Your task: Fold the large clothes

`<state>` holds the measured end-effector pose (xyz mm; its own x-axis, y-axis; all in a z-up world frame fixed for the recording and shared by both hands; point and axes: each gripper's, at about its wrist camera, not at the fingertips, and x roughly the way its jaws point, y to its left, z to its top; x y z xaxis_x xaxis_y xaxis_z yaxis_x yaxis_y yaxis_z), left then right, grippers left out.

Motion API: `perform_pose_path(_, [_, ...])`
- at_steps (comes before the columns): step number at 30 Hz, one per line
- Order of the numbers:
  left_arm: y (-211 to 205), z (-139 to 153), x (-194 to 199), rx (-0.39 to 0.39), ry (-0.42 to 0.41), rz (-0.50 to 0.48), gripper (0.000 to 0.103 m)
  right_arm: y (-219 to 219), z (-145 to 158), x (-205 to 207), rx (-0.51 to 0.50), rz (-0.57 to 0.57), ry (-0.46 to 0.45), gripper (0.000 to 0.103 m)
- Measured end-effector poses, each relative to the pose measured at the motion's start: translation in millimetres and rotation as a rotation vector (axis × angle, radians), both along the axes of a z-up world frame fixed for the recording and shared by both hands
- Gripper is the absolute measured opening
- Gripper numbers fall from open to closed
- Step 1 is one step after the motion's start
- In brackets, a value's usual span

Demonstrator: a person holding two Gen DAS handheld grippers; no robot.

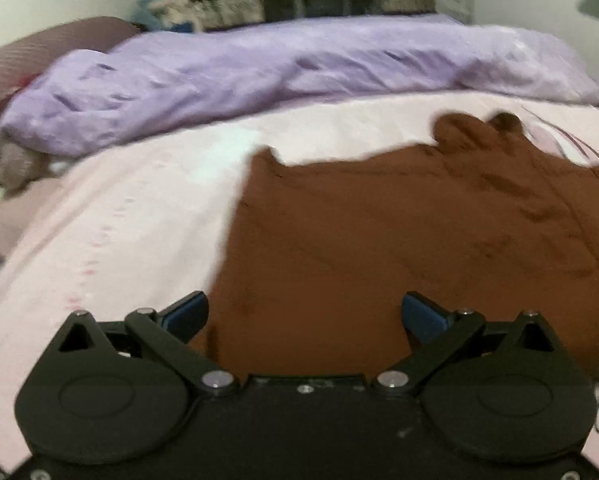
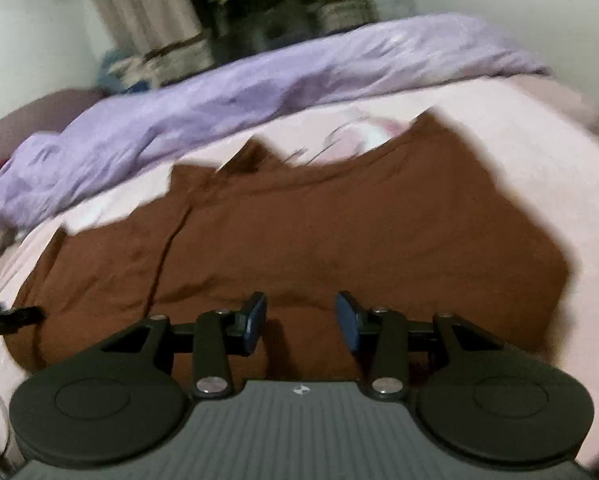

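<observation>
Garment: brown garment [image 1: 399,232] lay spread on the pink bedsheet [image 1: 139,208].
Left gripper [image 1: 305,316]: fingers spread wide, holding nothing.
Right gripper [image 2: 301,322]: fingers parted, empty.
Beyond: purple duvet [image 2: 259,88].

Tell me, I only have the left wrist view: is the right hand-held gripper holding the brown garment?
Observer: No. The right hand-held gripper is open above the brown garment, nothing between its fingers.
Operator: Where does the garment's right edge end?
Observer: It stops on the pink sheet; bare sheet shows beyond it.
Operator: Is the left hand-held gripper visible from there?
Observer: Possibly; a dark blurred object sits at the garment's left edge, but I cannot identify it.
</observation>
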<state>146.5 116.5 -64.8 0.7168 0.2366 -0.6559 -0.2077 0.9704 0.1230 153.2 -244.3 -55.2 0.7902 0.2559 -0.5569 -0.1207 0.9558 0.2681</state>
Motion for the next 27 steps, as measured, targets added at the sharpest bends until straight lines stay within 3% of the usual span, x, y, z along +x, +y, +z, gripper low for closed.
perform_pose_path(3, [18,-12,6,-0.021,0.035,0.056,0.103,-15,6,-6,-0.044,-0.094,-0.017,0.054])
perform_pose_path(5, [26,-38,17,-0.006,0.071,0.08,0.103,-26,-10,5,-0.075,-0.168,0.039,0.053])
perform_pose_path(7, [35,-55,19,-0.09,0.046,0.077,0.103,-30,-31,15,-0.065,-0.191,0.059,0.055])
perform_pose_path(8, [39,-53,17,-0.125,0.039,0.1,0.103,-29,-36,15,-0.052,-0.199,0.027,0.056])
perform_pose_path(11, [33,-39,15,-0.062,0.044,0.075,0.103,-18,-28,10,-0.104,-0.223,0.018,0.056])
perform_pose_path(13, [35,-26,7,-0.034,0.031,0.079,0.103,-24,-18,3,-0.083,-0.231,0.027,0.067])
perform_pose_path(14, [35,-22,3,-0.033,0.025,0.086,0.103,-32,-14,-1,-0.05,-0.258,0.036,0.072])
perform_pose_path(16, [37,-17,-1,-0.036,0.023,0.091,0.103,-50,-10,-9,0.002,-0.337,0.051,0.093])
perform_pose_path(17, [38,-19,-2,-0.034,0.024,0.09,0.103,-60,-11,-13,0.027,-0.39,0.061,0.095])
perform_pose_path(20, [38,-25,-1,-0.043,0.035,0.084,0.103,-87,-30,-9,0.116,-0.473,0.148,0.097])
perform_pose_path(22, [39,-28,1,-0.047,0.038,0.084,0.103,-104,-48,-5,0.268,-0.485,0.185,0.097])
perform_pose_path(24, [40,-26,-2,-0.045,0.037,0.081,0.103,-114,-59,-3,0.41,-0.508,0.15,0.099])
perform_pose_path(27, [42,-26,-4,-0.055,0.036,0.08,0.103,-117,-64,12,0.488,-0.489,0.137,0.094])
